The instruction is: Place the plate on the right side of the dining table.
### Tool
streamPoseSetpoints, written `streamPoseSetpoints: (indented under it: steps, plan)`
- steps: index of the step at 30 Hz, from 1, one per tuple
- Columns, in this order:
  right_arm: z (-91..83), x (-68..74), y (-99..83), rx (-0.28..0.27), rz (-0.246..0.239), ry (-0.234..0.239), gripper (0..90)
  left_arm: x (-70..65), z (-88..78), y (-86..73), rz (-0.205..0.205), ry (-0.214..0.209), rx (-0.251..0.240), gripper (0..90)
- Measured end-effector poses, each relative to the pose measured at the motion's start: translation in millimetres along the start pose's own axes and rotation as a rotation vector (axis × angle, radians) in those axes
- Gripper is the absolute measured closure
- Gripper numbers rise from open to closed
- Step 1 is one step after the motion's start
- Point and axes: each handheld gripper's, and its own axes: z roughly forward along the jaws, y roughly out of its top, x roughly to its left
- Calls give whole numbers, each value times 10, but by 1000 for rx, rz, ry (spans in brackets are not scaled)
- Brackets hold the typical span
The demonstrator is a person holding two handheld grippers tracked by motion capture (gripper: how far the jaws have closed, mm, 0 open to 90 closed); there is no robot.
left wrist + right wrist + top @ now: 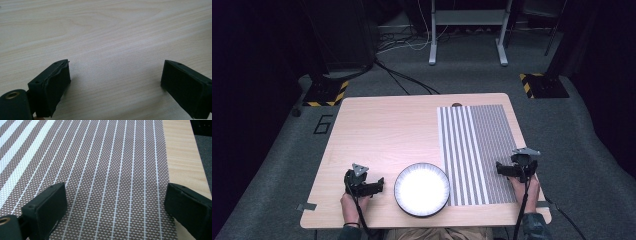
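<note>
Plate [422,189] lies bare between wide-spread left tongs [380,182] and mat [476,150].

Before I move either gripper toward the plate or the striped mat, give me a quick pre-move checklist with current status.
1. Left gripper open, nothing held: ok; bare wood between its jaws.
2. Right gripper open, nothing held: ok; it hangs over the striped mat.
3. White plate free of both grippers: ok; it sits between them by the near edge.
4. Mat lying flat: ok; its near left edge meets the plate.
5. Plate empty: cannot tell; glare washes it out.
</note>
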Motion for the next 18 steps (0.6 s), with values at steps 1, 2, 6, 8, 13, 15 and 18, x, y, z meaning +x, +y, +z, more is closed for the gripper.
streamPoseSetpoints:
  steps: [1,2,6,8,13,15,18]
  plan:
    - [0,1,1,0,1,0,36,0,-1,0,-2,-1,1,83]
    - [0,1,1,0,1,0,36,0,-1,0,-2,-1,1,83]
    - [1,2,2,0,2,0,35,3,0,2,2,-2,1,83]
    - [1,2,2,1,2,-1,35,14,4,5,16,-12,-1,86]
    - [1,3,3,1,3,-1,35,32,7,13,30,-30,2,90]
    - [1,3,2,1,3,-1,35,31,8,13,25,-25,1,90]
    - [1,2,3,0,0,0,32,32,10,16,17,-20,1,87]
